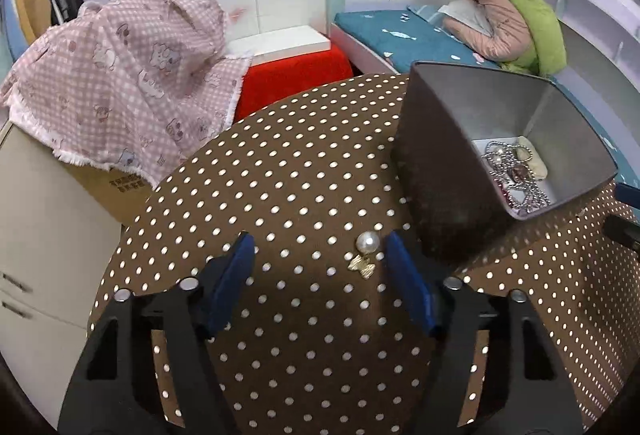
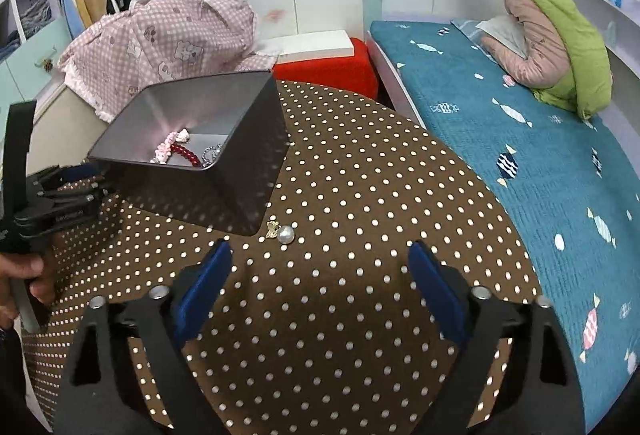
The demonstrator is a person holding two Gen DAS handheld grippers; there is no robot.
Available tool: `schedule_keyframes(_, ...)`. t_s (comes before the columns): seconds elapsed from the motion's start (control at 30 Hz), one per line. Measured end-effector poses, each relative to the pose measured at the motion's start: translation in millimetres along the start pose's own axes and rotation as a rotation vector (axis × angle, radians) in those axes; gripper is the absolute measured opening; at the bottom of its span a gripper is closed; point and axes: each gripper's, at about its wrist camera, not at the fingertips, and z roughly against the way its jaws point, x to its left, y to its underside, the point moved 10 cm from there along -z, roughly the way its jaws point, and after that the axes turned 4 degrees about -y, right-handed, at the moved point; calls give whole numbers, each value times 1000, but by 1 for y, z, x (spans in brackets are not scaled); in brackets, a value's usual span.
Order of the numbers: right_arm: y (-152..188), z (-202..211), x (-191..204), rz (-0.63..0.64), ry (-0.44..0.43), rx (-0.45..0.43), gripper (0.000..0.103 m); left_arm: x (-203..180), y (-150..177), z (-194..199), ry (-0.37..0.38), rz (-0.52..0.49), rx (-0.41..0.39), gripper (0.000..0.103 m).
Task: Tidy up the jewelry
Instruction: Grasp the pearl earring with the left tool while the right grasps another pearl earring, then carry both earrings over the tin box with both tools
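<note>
Cardboard box (image 1: 116, 195) print blurred, perhaps Chinese; earring (image 1: 366, 253) unlabelled.

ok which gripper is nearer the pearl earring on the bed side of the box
Right gripper: open fingers just short of the pearl earring; left gripper beyond the box.

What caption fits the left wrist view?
Left gripper, jaws open, straddles a pearl earring on the polka-dot cloth beside the dark jewelry box.
</note>
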Motion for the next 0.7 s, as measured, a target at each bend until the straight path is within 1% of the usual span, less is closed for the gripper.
schedule_keyframes(0.03,-1,-4,1,11,-1,8,69,-1,-1,0,9,-3,-1,54)
schedule_keyframes(0.07,-1,-8,2,21,-2,14,67,-3,-1,1,17,-9,-2,49)
schedule_keyframes(0.1,-2,-12,4,37,-6,22,67,-6,-1,2,27,-19,-4,39)
schedule_keyframes(0.13,-2,-15,5,48,-8,28,64,-9,-1,3,34,-26,-4,28)
schedule_keyframes(0.17,-2,-18,7,58,-10,36,59,-11,0,4,42,-31,-4,23)
schedule_keyframes(0.2,-1,-22,10,72,-16,43,54,-13,1,6,54,-33,-2,14)
schedule_keyframes(0.23,-2,-23,11,87,-7,38,52,-14,2,8,64,-28,1,11)
schedule_keyframes(0.27,-2,-24,13,105,-3,33,46,-14,3,9,73,-21,2,11)
schedule_keyframes(0.3,-2,-24,15,120,0,30,42,-13,4,9,79,-15,3,11)
schedule_keyframes(0.37,-1,-23,18,138,-7,34,21,-12,6,12,78,-8,1,11)
schedule_keyframes(0.43,2,-22,21,157,-9,43,10,-10,9,16,82,3,1,11)
schedule_keyframes(0.57,8,-18,23,167,-17,40,9,-7,13,24,85,14,-9,11)
schedule_keyframes(0.7,13,-8,25,145,-46,32,9,-5,16,37,89,24,-25,11)
